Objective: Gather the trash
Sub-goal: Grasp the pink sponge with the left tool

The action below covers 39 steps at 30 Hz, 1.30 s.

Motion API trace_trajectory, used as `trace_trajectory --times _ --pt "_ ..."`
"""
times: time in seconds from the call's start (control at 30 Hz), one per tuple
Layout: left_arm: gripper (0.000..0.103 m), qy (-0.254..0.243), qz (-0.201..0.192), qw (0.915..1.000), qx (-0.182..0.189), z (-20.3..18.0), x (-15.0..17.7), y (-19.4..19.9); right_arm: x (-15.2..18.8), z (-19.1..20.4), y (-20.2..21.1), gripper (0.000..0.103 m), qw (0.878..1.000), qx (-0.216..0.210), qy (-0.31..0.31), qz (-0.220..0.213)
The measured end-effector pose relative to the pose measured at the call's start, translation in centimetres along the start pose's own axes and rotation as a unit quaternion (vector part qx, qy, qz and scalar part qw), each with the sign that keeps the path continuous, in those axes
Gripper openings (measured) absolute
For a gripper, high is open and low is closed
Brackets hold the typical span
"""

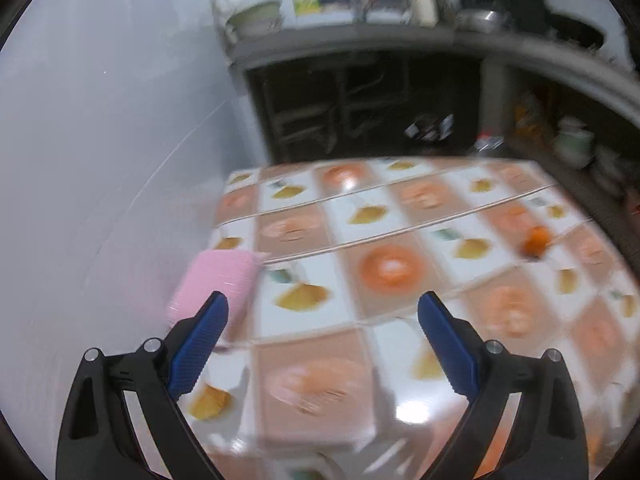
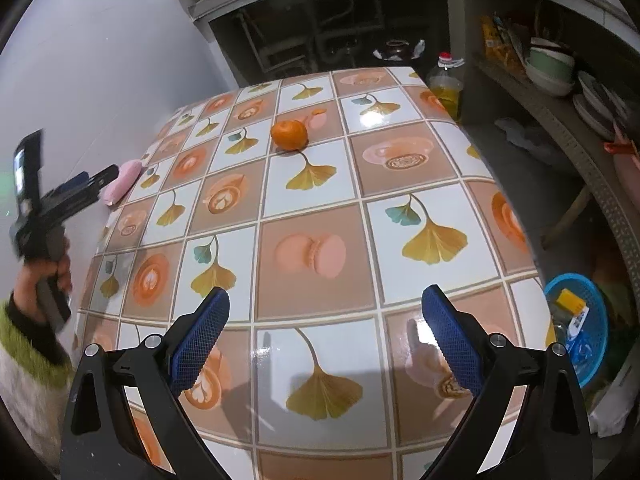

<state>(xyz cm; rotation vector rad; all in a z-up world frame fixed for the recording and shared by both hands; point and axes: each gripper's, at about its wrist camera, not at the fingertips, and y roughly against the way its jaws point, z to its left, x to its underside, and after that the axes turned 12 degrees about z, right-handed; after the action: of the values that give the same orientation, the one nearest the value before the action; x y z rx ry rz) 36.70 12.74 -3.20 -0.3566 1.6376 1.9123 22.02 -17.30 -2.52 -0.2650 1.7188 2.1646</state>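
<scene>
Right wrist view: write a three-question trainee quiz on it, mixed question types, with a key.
1. True or false: the right gripper holds the orange fruit.
2. The pink sponge lies near which edge of the table? A) the wall-side edge B) the edge by the blue basket C) the centre
3. Fill in: the oil bottle stands beyond the table's far ___ corner.

Key: 1 false, its jaws are open and empty, short of the fruit. 2 A. 3 right.

Open left tool point(image 1: 322, 312) beside pink sponge point(image 1: 218, 284)
</scene>
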Motion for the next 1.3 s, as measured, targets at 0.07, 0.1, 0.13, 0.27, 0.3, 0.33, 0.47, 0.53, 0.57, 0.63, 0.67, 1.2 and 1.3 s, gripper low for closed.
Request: trace_trajectory --times 0.07,0.1,0.13,0.27,0.3,0.33,0.47,0.53,0.57,0.63,0.67,1.2,1.3 --pt "0.094 0.0 0.028 0.9995 -0.012 1.1 -1.5 -2.0 -0.2 0.0 -0.3 0.093 1.0 -0.003 -0.001 0.003" --pt "0.093 0.008 0.042 0.9991 -0.008 2.0 -2.3 -3.3 -0.2 0.0 -0.4 0.093 1.0 -0.003 -0.001 0.004" --pt "0.093 0.016 0.053 0.9985 -0.006 2.6 -2.7 -4.2 -0.3 0.0 -0.6 0.093 1.0 -0.004 -0.001 0.006" --pt "0.093 0.038 0.094 0.9948 -0.006 4.8 -4.6 -8.0 -0.5 0.1 -1.0 0.093 1.0 -0.005 -0.001 0.012" --pt "0.093 0.04 0.105 0.9936 -0.002 5.1 -4.8 -8.9 -0.6 0.0 -1.1 0.093 1.0 -0.005 -0.001 0.012" --pt "0.093 0.042 0.115 0.9924 0.002 5.1 -5.1 -9.5 -0.7 0.0 -1.2 0.093 1.0 -0.006 -0.002 0.012" --pt "0.091 0.028 0.139 0.9899 -0.001 4.2 -4.9 -11.0 -1.0 -0.2 -1.3 0.093 1.0 -0.008 -0.007 0.012" --pt "0.091 0.022 0.141 0.9897 0.015 3.5 -4.4 -10.9 -1.1 -0.3 -1.4 0.093 1.0 -0.009 -0.008 0.013" --pt "0.091 0.018 0.14 0.9897 0.019 3.1 -4.2 -10.7 -1.1 -0.3 -1.5 0.093 1.0 -0.01 -0.009 0.014" --pt "0.091 0.0 0.141 0.9898 0.023 2.0 -3.7 -10.3 -1.1 -0.3 -1.6 0.093 1.0 -0.012 -0.009 0.016" --pt "0.091 -0.007 0.141 0.9896 0.031 1.4 -3.5 -9.9 -1.1 -0.3 -1.5 0.093 1.0 -0.013 -0.008 0.016" --pt "0.091 0.018 0.154 0.9253 0.346 -5.0 3.9 0.2 -0.8 -0.4 -0.9 0.093 1.0 -0.019 -0.004 0.013" --pt "0.094 0.004 0.115 0.9391 0.324 -4.9 3.8 1.8 -0.5 -0.5 -0.7 0.093 1.0 -0.021 -0.005 0.012"
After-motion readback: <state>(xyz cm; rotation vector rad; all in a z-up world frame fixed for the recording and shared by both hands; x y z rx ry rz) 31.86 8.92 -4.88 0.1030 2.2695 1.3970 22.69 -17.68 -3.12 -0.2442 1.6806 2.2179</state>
